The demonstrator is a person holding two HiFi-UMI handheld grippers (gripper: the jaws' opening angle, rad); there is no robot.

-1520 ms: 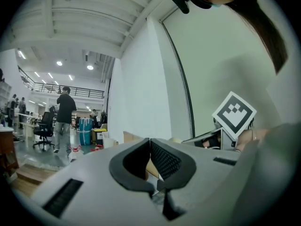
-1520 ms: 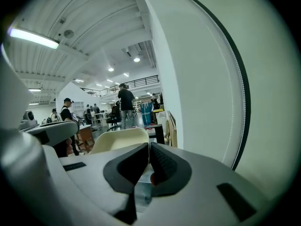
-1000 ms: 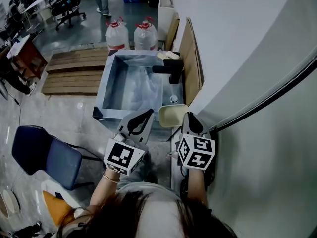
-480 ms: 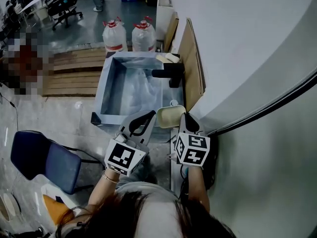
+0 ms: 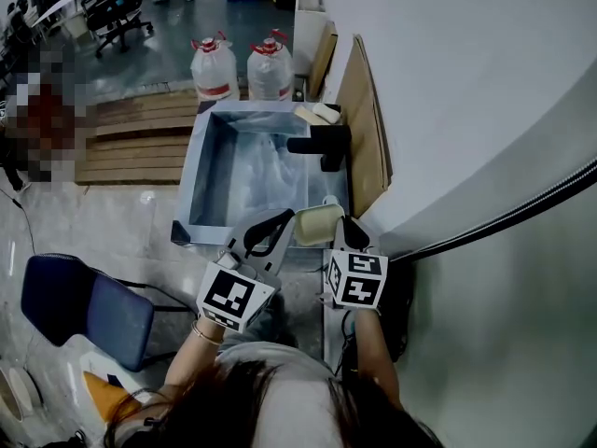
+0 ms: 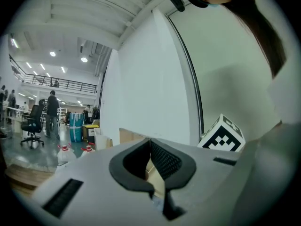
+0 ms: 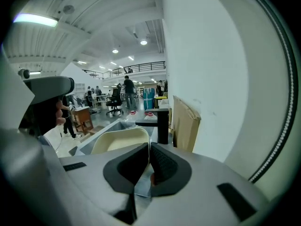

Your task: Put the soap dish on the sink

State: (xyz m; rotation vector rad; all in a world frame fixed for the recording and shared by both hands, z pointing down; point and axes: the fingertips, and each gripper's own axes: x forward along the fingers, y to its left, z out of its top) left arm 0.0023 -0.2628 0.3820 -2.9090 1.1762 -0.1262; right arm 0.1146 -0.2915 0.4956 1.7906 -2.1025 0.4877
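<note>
Since 1 s ago the right gripper (image 5: 345, 228) has slid a little to the left in the head view, and the cream soap dish (image 5: 317, 223) it carries now looks narrower, tipped more edge-on. Largest in sight is the white wall (image 5: 466, 91) along the right, with a brown board (image 5: 367, 124) leaning against it. Just left of the board lies the steel sink (image 5: 210, 171), a deep rectangular basin with a black faucet (image 5: 322, 143) standing on its right rim and a pale block (image 5: 319, 112) at its far right corner. Beyond the sink lie a wooden pallet (image 5: 131, 133) and 2 water jugs (image 5: 215, 68) with red caps. A blue chair (image 5: 79, 301) stands well off to the person's left. The right gripper's jaws are drawn almost together, pinching the near rim of the dish. The dish is held over the sink's near right corner; whether it touches the rim I cannot tell. In the right gripper view the dish spreads ahead and to the left of the jaws, with the faucet upright behind it. The left gripper (image 5: 283, 217) hovers just beside the dish's left edge, its 2 jaws pressed together at the tips and holding nothing. In the left gripper view a strip of cream shows through the slit below those tips.
</note>
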